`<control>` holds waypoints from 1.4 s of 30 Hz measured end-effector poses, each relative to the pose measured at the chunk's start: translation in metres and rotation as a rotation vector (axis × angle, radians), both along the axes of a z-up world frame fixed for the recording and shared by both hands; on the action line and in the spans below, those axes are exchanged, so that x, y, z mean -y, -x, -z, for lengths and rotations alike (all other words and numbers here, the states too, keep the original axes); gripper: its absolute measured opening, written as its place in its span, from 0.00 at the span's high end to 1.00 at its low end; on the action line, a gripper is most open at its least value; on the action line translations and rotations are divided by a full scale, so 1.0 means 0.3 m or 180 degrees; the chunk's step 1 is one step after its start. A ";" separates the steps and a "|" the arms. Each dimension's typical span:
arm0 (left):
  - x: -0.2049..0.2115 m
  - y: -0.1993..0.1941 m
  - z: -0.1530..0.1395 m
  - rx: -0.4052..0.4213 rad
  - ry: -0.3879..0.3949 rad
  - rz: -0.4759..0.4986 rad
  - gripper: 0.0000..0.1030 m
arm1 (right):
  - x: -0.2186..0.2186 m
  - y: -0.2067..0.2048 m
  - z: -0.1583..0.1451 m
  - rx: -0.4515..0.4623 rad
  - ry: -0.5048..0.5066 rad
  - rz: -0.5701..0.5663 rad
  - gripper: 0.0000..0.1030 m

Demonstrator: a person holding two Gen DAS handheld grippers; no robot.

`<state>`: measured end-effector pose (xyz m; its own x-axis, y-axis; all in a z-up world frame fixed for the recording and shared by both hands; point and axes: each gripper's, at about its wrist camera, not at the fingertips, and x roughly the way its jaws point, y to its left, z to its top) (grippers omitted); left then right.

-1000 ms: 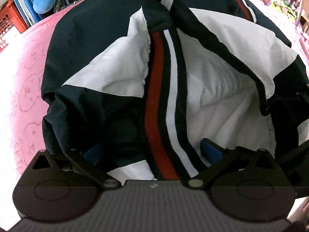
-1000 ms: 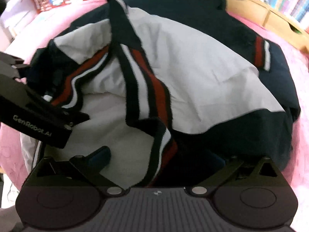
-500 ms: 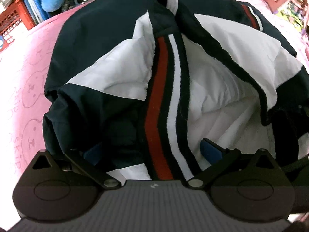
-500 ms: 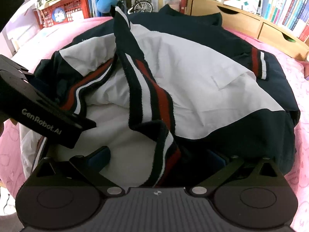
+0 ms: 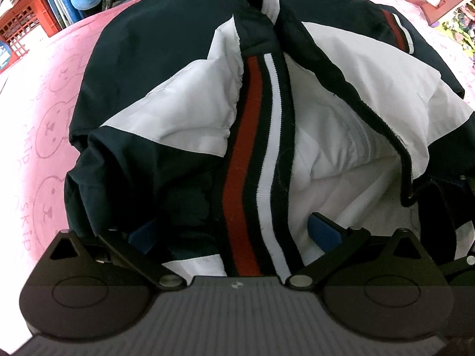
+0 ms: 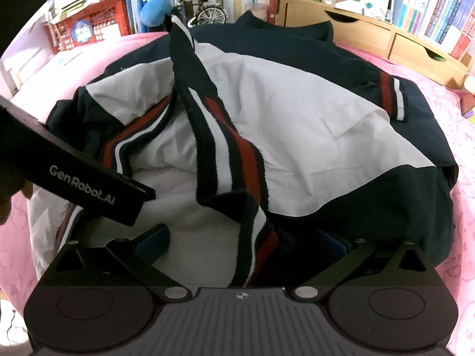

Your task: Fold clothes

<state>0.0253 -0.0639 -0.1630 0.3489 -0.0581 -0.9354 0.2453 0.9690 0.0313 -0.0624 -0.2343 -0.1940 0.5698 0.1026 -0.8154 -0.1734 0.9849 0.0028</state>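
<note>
A navy and white jacket [image 5: 184,118] [image 6: 297,136] with a red, white and navy striped hem band lies bunched on a pink bedspread [image 5: 38,95], its white lining showing. My left gripper [image 5: 233,233] is open at the near edge, and the striped band [image 5: 252,154] runs between its blue pads [image 5: 322,233]. My right gripper [image 6: 243,241] is also open, with a folded stretch of the band [image 6: 234,160] between its fingers. The left gripper's black body [image 6: 89,178] crosses the right wrist view at the left.
A wooden shelf with books [image 6: 400,20] stands behind the bed. A red crate [image 6: 86,26], a blue plush [image 6: 156,9] and a small model bicycle [image 6: 207,12] sit at the back left. Pink bedspread [image 6: 451,136] shows on both sides of the jacket.
The right wrist view has tilted up and pulled back, so the bookshelf and crate have come into sight. The left wrist view shifted slightly. Both grippers stay open over the hem band.
</note>
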 end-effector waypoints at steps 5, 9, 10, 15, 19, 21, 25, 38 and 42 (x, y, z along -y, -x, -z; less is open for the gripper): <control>0.017 0.001 -0.022 0.0046 -0.0101 0.0044 0.13 | -0.014 -0.019 -0.018 -0.0117 0.0085 0.0021 0.05; 0.021 0.007 -0.053 0.0180 -0.0034 0.0018 0.30 | -0.019 -0.027 -0.059 -0.0025 0.0286 0.0092 0.16; 0.022 0.008 -0.061 0.0213 -0.0017 0.0011 0.33 | -0.020 -0.030 -0.068 0.0003 0.0327 0.0100 0.18; 0.025 0.005 -0.094 0.0310 -0.0083 -0.0020 0.50 | -0.018 -0.041 -0.093 -0.0059 0.0355 0.0068 0.41; 0.003 0.014 -0.132 0.0426 -0.0259 -0.0097 0.59 | 0.003 -0.046 -0.114 -0.0214 0.0413 0.0126 0.67; -0.030 0.008 -0.148 0.0480 -0.0370 -0.0178 0.63 | 0.022 -0.041 -0.143 -0.0197 0.0454 0.0200 0.73; -0.142 -0.009 -0.191 0.0528 -0.0586 -0.0449 0.69 | 0.106 -0.044 -0.204 -0.0173 0.0510 0.0560 0.78; -0.338 0.033 -0.488 0.0572 0.0071 -0.0524 0.64 | 0.330 0.009 -0.505 -0.0140 -0.0099 0.0960 0.78; -0.364 0.117 -0.556 0.0417 0.0295 -0.0433 0.64 | 0.372 0.056 -0.643 -0.0182 -0.0274 0.0838 0.78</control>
<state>-0.0098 0.0452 0.0039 0.4777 -0.0857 -0.8743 0.1117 0.9931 -0.0363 -0.0791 -0.3461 -0.0011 0.5393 0.0275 -0.8417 0.0912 0.9917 0.0908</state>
